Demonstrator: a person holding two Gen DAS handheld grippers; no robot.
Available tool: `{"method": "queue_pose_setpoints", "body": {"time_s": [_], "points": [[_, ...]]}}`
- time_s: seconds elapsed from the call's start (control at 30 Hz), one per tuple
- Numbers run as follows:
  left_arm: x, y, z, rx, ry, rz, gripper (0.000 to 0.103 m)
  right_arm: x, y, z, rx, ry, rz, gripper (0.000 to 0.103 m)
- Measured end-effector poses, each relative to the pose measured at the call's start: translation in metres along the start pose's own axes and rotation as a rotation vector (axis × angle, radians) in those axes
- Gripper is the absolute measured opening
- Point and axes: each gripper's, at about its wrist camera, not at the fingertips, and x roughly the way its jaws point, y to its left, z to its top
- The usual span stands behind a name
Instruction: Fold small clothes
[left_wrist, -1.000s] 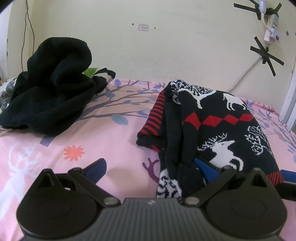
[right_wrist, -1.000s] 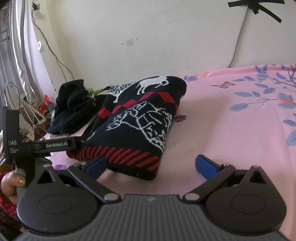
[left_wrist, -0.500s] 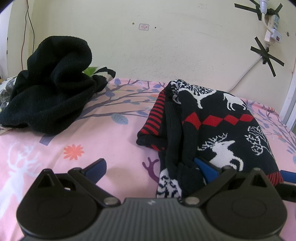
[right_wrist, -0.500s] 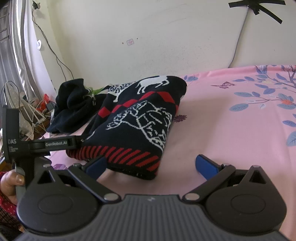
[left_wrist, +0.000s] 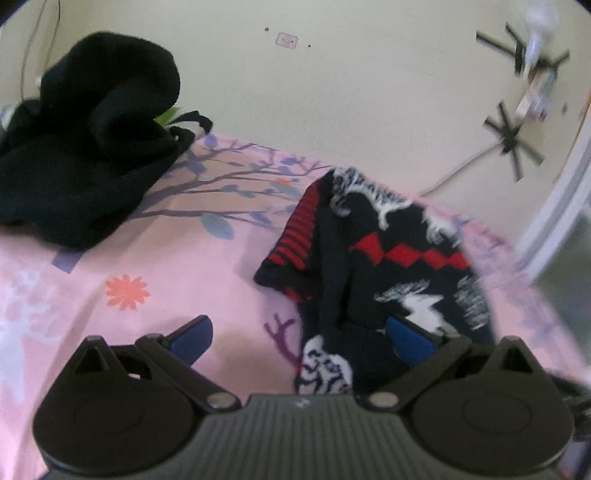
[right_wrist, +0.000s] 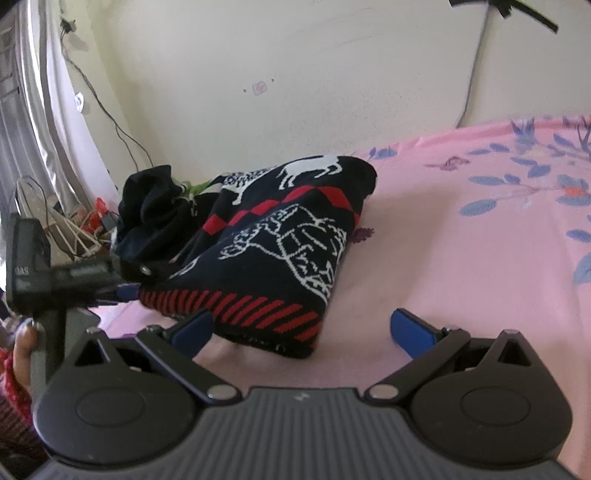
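Observation:
A folded dark knit sweater (left_wrist: 388, 258) with white reindeer and red diamonds lies on the pink bedsheet (left_wrist: 166, 273). My left gripper (left_wrist: 301, 339) is open at the sweater's near left edge. Its right fingertip (left_wrist: 410, 343) sits over the knit and its left one is above bare sheet. In the right wrist view the sweater (right_wrist: 288, 251) shows its red-striped hem. My right gripper (right_wrist: 301, 332) is open just in front of that hem, with its left fingertip (right_wrist: 192, 332) close to the stripes. The left gripper (right_wrist: 125, 291) shows at the hem's left end, held by a hand (right_wrist: 22, 343).
A heap of black clothes (left_wrist: 85, 147) lies at the back left of the bed, against the cream wall (left_wrist: 369, 92). Cables and taped black crosses (left_wrist: 513, 144) are on the wall. Open pink sheet (right_wrist: 480, 258) stretches to the right of the sweater. Clutter and wires (right_wrist: 74, 221) sit beyond the bed's left edge.
The left wrist view has tilted and blurred, so my left gripper is moving slightly at the sweater's edge. The right gripper and the sweater have hardly shifted.

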Motion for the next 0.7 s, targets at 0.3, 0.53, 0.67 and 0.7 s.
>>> {"method": "queue_pose_setpoints", "body": {"time_s": [0.3, 0.53, 0.67, 0.7], "points": [[0.051, 0.009, 0.045, -0.083, 0.269, -0.187, 0.103, 0.015, -0.036, 0.051, 0.213, 0.047, 0.132, 0.095], [0.063, -0.011, 0.038, -0.017, 0.277, -0.204, 0.072, 0.091, -0.018, 0.064, 0.215, 0.183, 0.197, 0.055], [0.079, -0.044, 0.062, 0.026, 0.302, -0.206, 0.063, 0.072, -0.021, 0.082, 0.175, 0.120, 0.207, 0.034], [0.083, -0.060, 0.073, 0.057, 0.295, -0.222, 0.059, 0.065, -0.026, 0.089, 0.164, 0.082, 0.189, 0.034]]}}
